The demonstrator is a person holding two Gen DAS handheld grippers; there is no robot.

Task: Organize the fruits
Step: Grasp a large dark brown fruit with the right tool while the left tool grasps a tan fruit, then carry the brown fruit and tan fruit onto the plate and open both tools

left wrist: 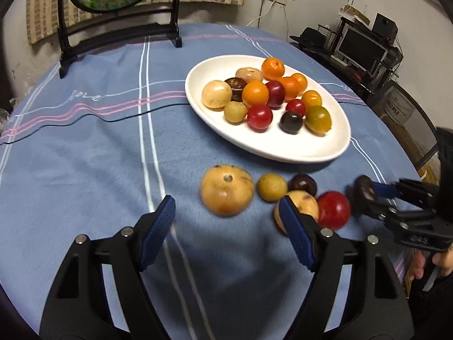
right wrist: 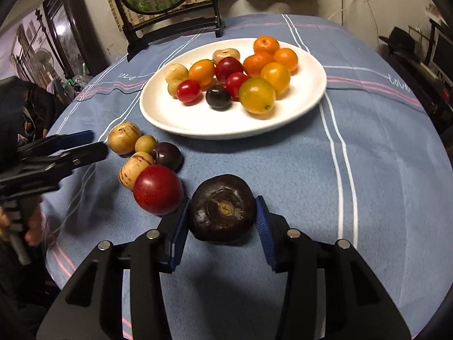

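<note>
**Dark fruit sits between the right jaws; left gripper hangs wide over the loose row**

The right gripper [right wrist: 222,221] has a dark, flattened fruit [right wrist: 222,208], seemingly a water chestnut, between its blue pads [right wrist: 264,226], stem scar facing the camera. The pads lie against or just beside its two flanks; whether they truly clamp it or only bracket it cannot be told, nor whether it rests on the blue cloth [right wrist: 283,170] or is lifted. The fruit is squat and round, so it offers no long axis; its broad sides face the pads, which suits a grip as it stands.

The white plate [right wrist: 311,96] lies straight ahead of the right jaws and a little beyond, already holding oranges, red and dark plums and pale fruits. Its near rim has a bare stretch, probably the easiest landing place.

The left gripper [left wrist: 226,221] has its jaws well apart and empty. A large tan fruit [left wrist: 226,194] lies ahead between them; a smaller tan fruit [left wrist: 300,206] is just behind the right pad, touching a red plum [left wrist: 334,209]. A yellowish fruit [left wrist: 271,187] and a dark plum [left wrist: 303,184] lie just beyond.

The red plum is just beside the right gripper's left pad, so a careless move could nudge it.
</note>
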